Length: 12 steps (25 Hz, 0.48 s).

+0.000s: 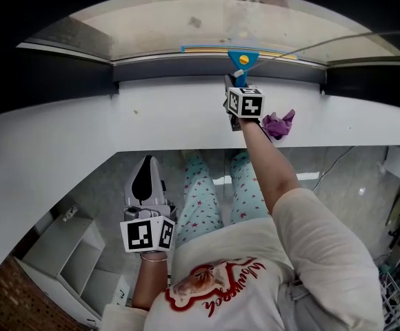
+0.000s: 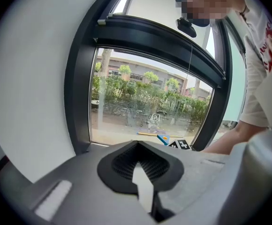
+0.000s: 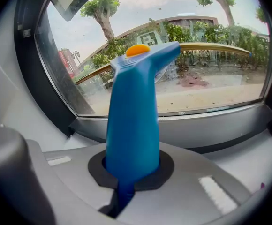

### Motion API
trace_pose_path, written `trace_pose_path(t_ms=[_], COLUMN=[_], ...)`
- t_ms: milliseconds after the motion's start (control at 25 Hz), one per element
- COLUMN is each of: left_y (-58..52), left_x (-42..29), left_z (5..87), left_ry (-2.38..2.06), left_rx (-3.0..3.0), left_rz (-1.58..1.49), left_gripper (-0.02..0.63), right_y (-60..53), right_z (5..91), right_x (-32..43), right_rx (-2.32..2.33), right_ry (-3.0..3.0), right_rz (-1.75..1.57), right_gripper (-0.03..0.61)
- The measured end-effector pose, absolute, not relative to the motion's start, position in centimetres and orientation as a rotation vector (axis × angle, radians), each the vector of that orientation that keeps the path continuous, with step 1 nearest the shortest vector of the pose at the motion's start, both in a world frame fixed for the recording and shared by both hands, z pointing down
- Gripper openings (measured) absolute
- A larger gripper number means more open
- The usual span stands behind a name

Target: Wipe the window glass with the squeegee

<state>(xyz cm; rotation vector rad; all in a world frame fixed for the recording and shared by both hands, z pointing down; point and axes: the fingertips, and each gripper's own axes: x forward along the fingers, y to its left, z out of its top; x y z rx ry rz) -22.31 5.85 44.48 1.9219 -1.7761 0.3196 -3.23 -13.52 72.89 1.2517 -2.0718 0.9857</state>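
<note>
A blue squeegee (image 3: 136,107) with an orange button and a yellow blade (image 1: 238,48) rests against the window glass (image 1: 207,19) near its lower edge. My right gripper (image 1: 240,95) is shut on the squeegee's blue handle, its jaws closed round the handle's base in the right gripper view. My left gripper (image 1: 145,185) hangs low at the left, away from the window, shut with nothing between its jaws. The left gripper view shows the squeegee (image 2: 163,138) and the right gripper's marker cube far off at the glass's bottom edge.
A purple cloth (image 1: 278,123) lies on the white sill (image 1: 83,129) just right of my right gripper. The dark window frame (image 2: 79,102) bounds the glass. A grey shelf unit (image 1: 69,254) stands on the floor at lower left.
</note>
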Motion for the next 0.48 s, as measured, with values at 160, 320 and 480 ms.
trace_pose_path(t_ms=[160, 320, 480], left_y=[6.3, 6.9, 7.2], left_x=[-22.6, -22.9, -23.2], left_z=[44.8, 45.2, 45.6], left_ry=[-1.780, -1.783, -1.787], left_rx=[1.905, 1.883, 1.874], left_rz=[0.321, 0.331, 0.330], left_gripper=[0.000, 0.000, 0.000], right_y=[-13.8, -13.9, -14.3], right_z=[73.3, 73.7, 74.1], right_x=[-3.2, -3.2, -3.3], right_rx=[1.269, 1.280, 1.286], right_ry=[-2.090, -2.109, -2.119], right_rz=[0.955, 0.937, 0.929], right_gripper=[0.025, 0.025, 0.025])
